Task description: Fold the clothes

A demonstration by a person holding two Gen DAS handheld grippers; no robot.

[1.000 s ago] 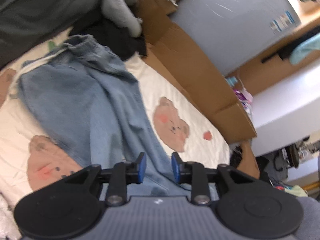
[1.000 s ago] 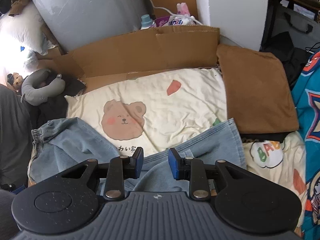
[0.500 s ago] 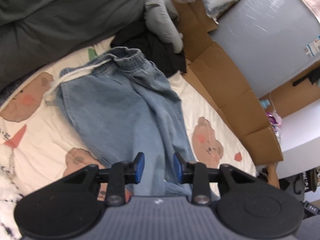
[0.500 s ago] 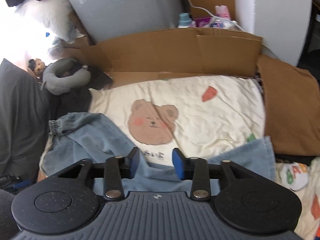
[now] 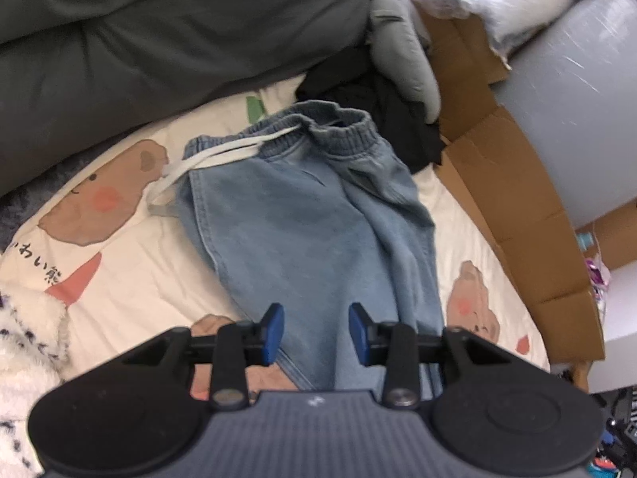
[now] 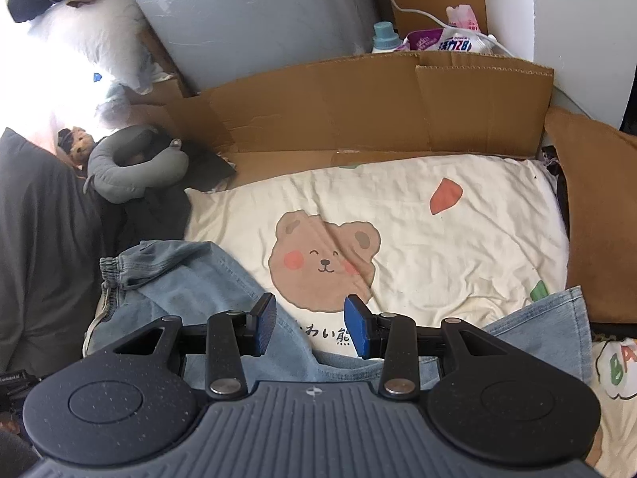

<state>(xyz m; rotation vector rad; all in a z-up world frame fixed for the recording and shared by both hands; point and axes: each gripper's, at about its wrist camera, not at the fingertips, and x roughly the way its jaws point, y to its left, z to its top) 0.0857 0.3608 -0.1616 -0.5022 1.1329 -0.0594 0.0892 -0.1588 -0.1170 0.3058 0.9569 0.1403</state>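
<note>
Jeans on the bear sheet, both grippers empty

The jeans point(image 5: 318, 215) lie mid-frame on the sheet point(image 6: 418, 207), waistband toward the top; left gripper point(image 5: 316, 332) and right gripper point(image 6: 310, 326) hover over them, jaws wide apart.

Mostly soft cloth, w/ matt plastic and raw cardboard.
Light-blue washed denim trousers point(image 5: 318, 215): soft, faded, elastic waist ruched, flat white woven drawcord point(image 5: 207, 159). Cream cotton bedsheet w/ bear print point(image 6: 398, 207): matt, creased. Brown corrugated cardboard sheet point(image 6: 358, 103): dull, rough. Left gripper point(image 5: 316, 332) & right gripper point(image 6: 310, 324): matt black plastic, speckled; blue rubbery pads point(image 6: 360, 330), bright metal rivets.
</note>
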